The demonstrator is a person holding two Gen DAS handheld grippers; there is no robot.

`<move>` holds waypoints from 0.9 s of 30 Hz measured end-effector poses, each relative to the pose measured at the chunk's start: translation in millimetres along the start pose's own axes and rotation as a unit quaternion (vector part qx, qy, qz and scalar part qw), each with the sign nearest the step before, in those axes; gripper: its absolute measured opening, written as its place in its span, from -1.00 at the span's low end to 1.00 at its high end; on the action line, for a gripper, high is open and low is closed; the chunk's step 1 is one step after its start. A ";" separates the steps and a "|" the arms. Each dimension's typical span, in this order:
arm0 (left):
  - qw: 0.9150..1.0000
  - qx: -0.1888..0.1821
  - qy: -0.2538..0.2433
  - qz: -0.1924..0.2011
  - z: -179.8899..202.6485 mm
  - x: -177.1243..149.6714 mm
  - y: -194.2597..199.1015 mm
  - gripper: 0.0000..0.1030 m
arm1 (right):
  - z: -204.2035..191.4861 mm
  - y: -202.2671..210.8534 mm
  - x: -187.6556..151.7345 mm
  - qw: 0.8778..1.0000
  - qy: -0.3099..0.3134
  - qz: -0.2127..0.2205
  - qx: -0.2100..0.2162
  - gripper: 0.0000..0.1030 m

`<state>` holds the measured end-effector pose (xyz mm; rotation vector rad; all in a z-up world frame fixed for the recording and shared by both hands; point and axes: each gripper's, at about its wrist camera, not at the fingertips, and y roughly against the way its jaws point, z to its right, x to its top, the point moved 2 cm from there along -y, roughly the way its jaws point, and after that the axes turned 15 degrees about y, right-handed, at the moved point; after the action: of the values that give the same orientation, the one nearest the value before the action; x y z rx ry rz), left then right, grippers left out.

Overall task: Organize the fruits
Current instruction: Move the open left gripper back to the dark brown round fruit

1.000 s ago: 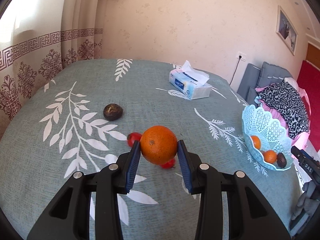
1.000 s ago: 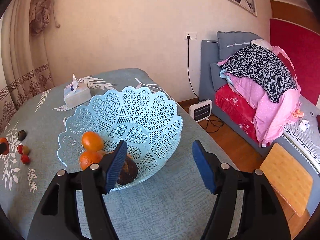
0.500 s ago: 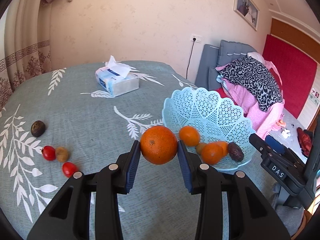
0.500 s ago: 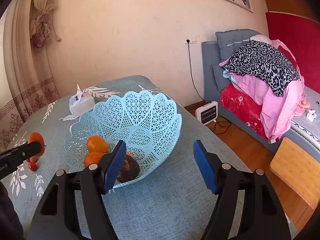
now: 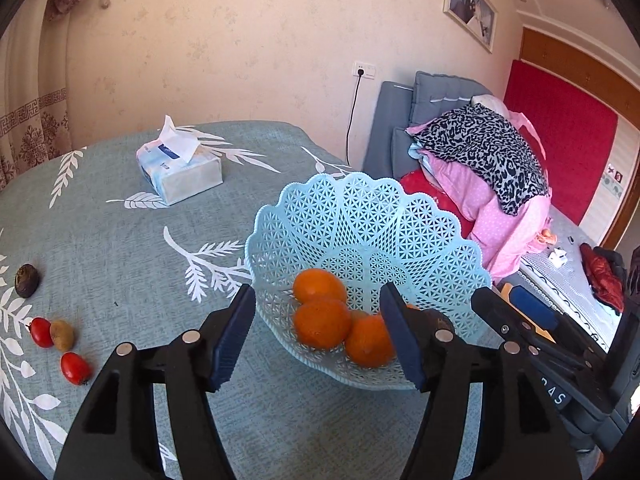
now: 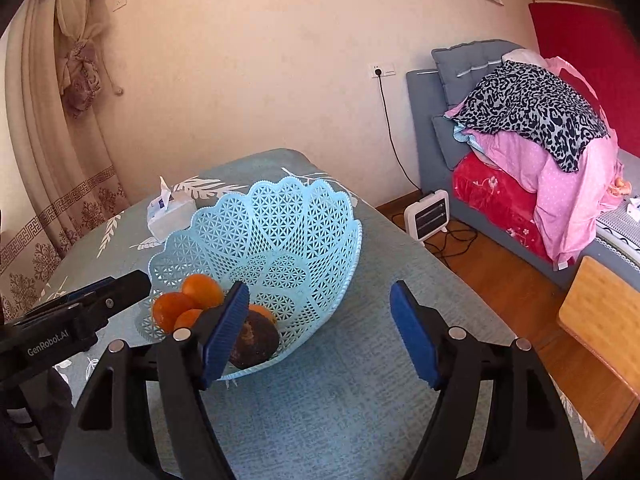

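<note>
Red cherry tomatoes (image 5: 74, 367) lie well left of my wide-open, empty left hand-held gripper (image 5: 320, 344), the nearer one.

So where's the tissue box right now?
In the left wrist view the tissue box sits on the far side of the table, up and left of the blue basket, apart from it.

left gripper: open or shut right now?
Open. The left gripper has its blue pads spread wide with nothing between them; through the gap you see oranges lying in the blue basket.
</note>
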<state>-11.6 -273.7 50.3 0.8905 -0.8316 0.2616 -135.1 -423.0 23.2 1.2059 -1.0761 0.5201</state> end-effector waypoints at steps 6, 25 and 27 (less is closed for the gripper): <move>1.000 0.019 0.019 0.003 -15.2 4.1 0.0 0.26 | -0.1 0.5 0.1 1.000 -0.002 0.001 0.002 0.45; 0.997 0.070 0.033 0.021 -41.0 0.7 16.0 0.79 | -0.2 0.4 0.3 1.000 -0.001 0.001 0.001 0.47; 0.996 0.075 0.036 0.022 -45.6 0.8 18.0 0.79 | -0.4 0.3 0.4 1.000 -0.001 0.001 0.001 0.47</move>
<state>3.8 -227.3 45.4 0.9972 -0.7727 0.3972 -135.1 -422.6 23.7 1.2071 -1.0782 0.5209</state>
